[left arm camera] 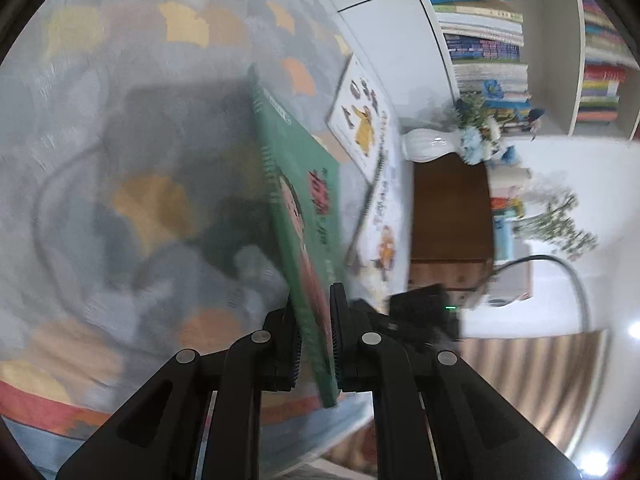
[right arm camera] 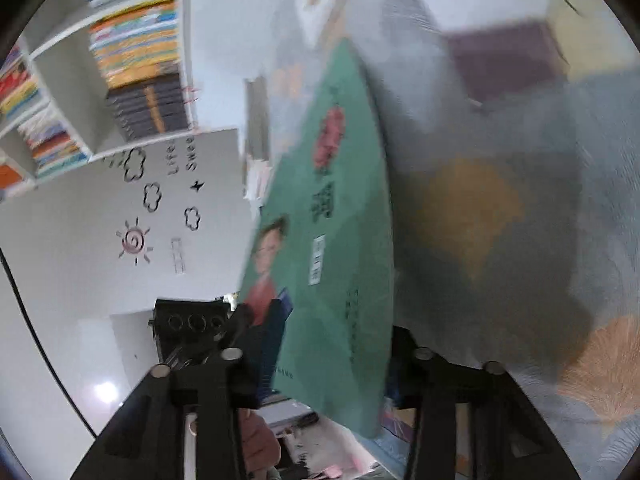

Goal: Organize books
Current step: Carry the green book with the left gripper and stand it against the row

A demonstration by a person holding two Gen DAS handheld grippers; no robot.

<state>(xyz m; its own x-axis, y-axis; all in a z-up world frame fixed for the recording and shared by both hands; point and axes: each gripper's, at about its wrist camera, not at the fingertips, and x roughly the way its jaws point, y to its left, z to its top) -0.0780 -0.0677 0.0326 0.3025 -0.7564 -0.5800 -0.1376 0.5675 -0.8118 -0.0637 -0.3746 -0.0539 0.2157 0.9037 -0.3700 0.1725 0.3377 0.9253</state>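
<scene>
A: Start at the left of the left wrist view. What's there?

B: A patterned rug (left arm camera: 120, 120) fills the left half. At centre the green book (left arm camera: 296, 200) is lifted off it, edge-on, with the left claw (left arm camera: 316, 344) clamped tight on its near edge at lower centre. The pads press both covers.

A: And to the right of that?

B: Two more picture books (left arm camera: 364, 120) lie open or loose on the rug just right of centre. Further right a white vase (left arm camera: 428, 144) with flowers sits on a brown desk (left arm camera: 448, 208), and the bookshelf (left arm camera: 500, 32) fills the upper right, already packed with books.

A: The right wrist view?

B: Shelf at upper left, a white wall with doodles at left. The same green book (right arm camera: 332, 240) runs up the middle, and the rug takes the right side. The right claw (right arm camera: 332, 356) sits at lower centre with the book between its jaws. They stand only narrowly apart, but blur hides the pads, so I cannot tell whether it truly grips.

A: How far along, then?

B: Early to middling, I'd judge. One book is up and in hand but not shelved; at least two remain on the rug. Carrying this one to the shelf and collecting the rest is left.
</scene>
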